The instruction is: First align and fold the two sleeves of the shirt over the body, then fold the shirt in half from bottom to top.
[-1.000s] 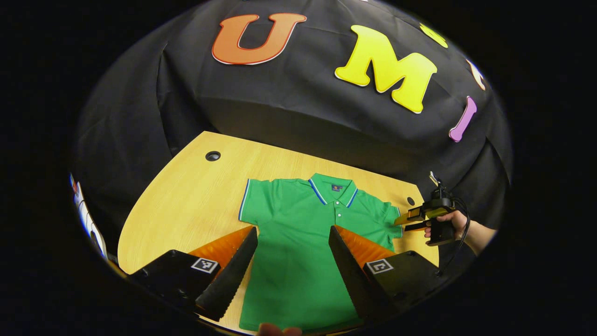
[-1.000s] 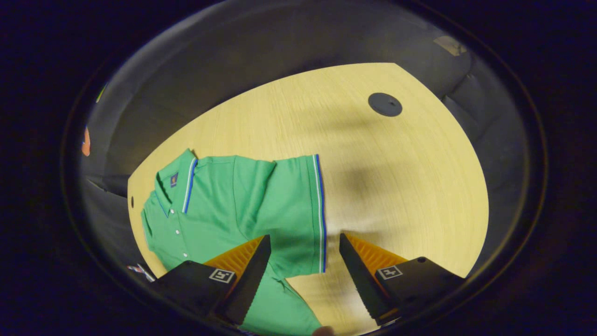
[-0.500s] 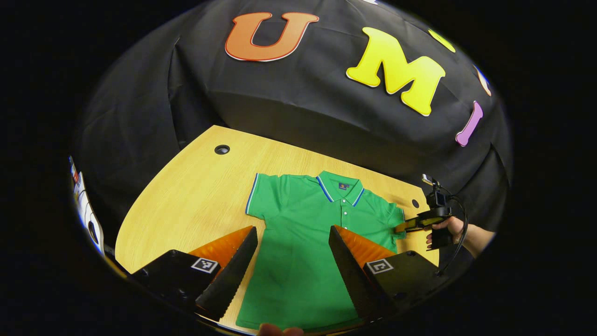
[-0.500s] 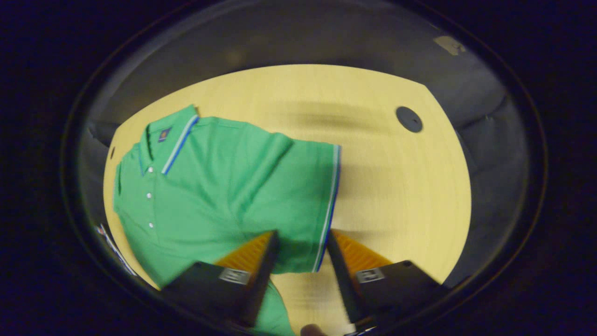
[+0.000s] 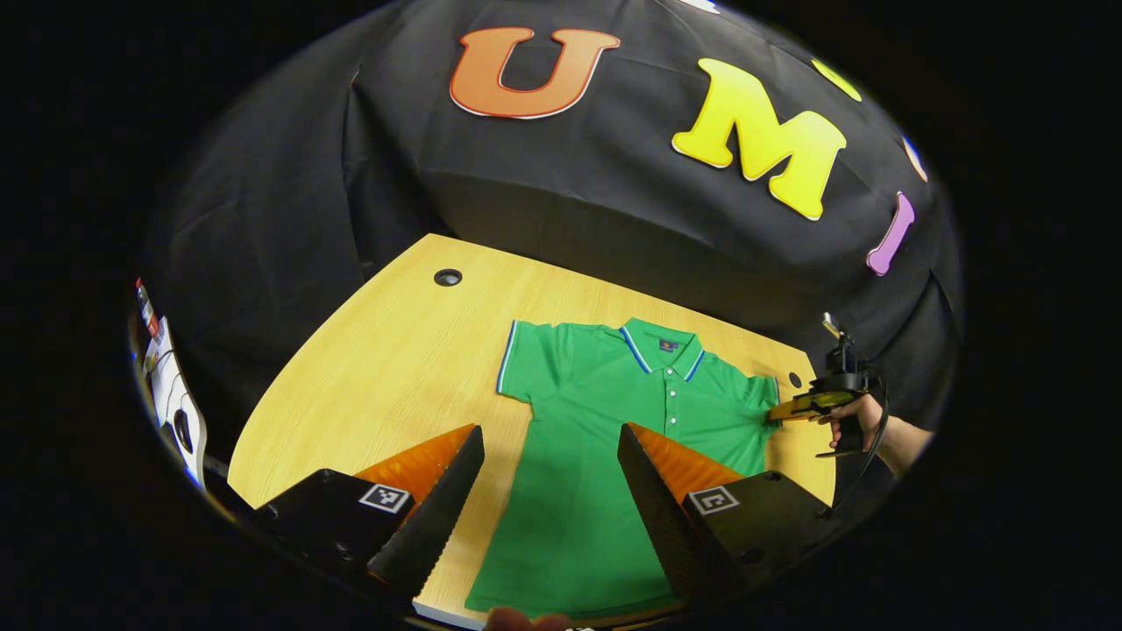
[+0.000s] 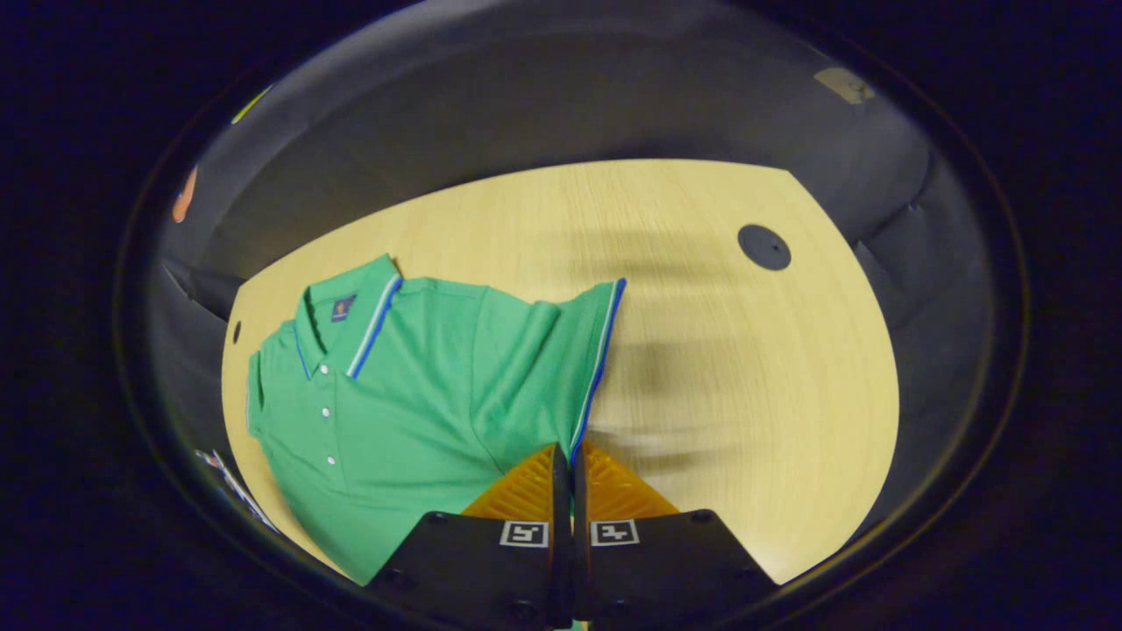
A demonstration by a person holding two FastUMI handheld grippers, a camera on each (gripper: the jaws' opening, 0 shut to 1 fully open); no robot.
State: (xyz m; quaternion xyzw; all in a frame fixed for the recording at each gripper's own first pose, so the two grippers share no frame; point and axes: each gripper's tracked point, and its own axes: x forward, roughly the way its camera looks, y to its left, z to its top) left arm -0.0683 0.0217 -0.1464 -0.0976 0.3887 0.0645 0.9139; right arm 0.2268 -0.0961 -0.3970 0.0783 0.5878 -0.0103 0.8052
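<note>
The green polo shirt [image 5: 614, 438] lies face up and spread flat on the wooden table [image 5: 386, 386], collar toward the far edge by the black cloth wall. The right gripper [image 6: 571, 460] has its fingers pinched together on the striped hem of one sleeve [image 6: 561, 368], lifting that edge a little off the wood; in the left gripper view it shows at the shirt's right side with a hand [image 5: 855, 416] around it. The left gripper [image 5: 550, 473] hangs above the shirt's near half with its fingers spread wide, holding nothing.
</note>
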